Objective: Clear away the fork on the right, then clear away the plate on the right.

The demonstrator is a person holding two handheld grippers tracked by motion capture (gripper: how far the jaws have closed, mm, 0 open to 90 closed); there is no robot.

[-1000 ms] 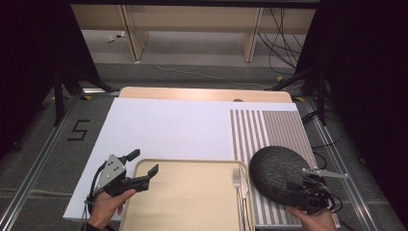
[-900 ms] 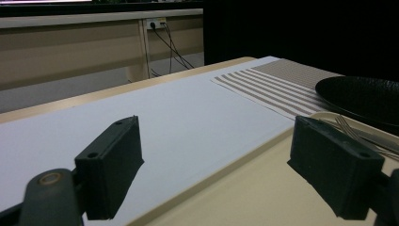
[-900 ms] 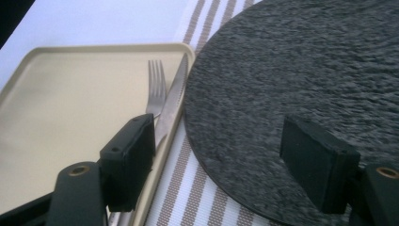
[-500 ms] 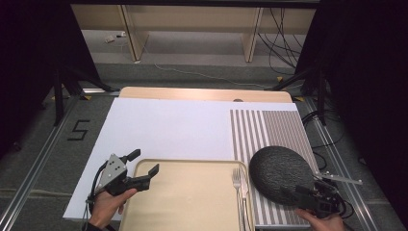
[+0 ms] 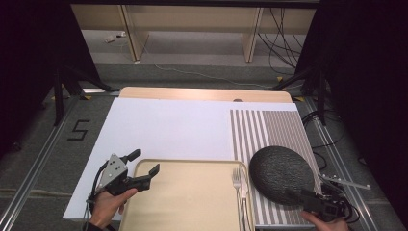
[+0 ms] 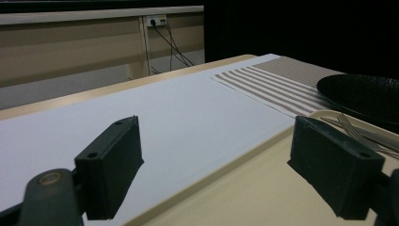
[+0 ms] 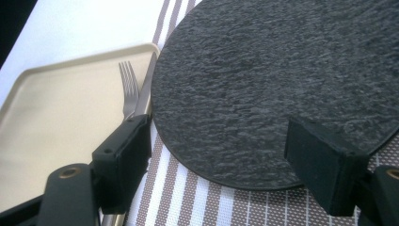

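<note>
A dark, rough-textured round plate (image 5: pixel 281 168) lies on the striped placemat (image 5: pixel 264 127), its left rim by the beige tray (image 5: pixel 192 202). A fork (image 5: pixel 236 183) and a knife (image 5: pixel 244 185) lie along the tray's right side. My right gripper (image 5: pixel 294 196) sits at the plate's near right rim. In the right gripper view the plate (image 7: pixel 273 80) lies between the spread jaws, which have just opened a little further; the pads do not press on it. My left gripper (image 5: pixel 143 163) is open, straddling the tray's far left corner (image 6: pixel 263 197).
A white sheet (image 5: pixel 178 125) covers the table's left and middle, with a strip of bare wood beyond it. The floor beyond holds wooden furniture legs and cables. A floor mark "5" (image 5: pixel 78 130) lies left of the table, and dark curtains hang on both sides.
My right gripper has drawn back toward the near right, off the plate's top. The plate looks smaller and lower, resting on the placemat. The left gripper has stayed put.
</note>
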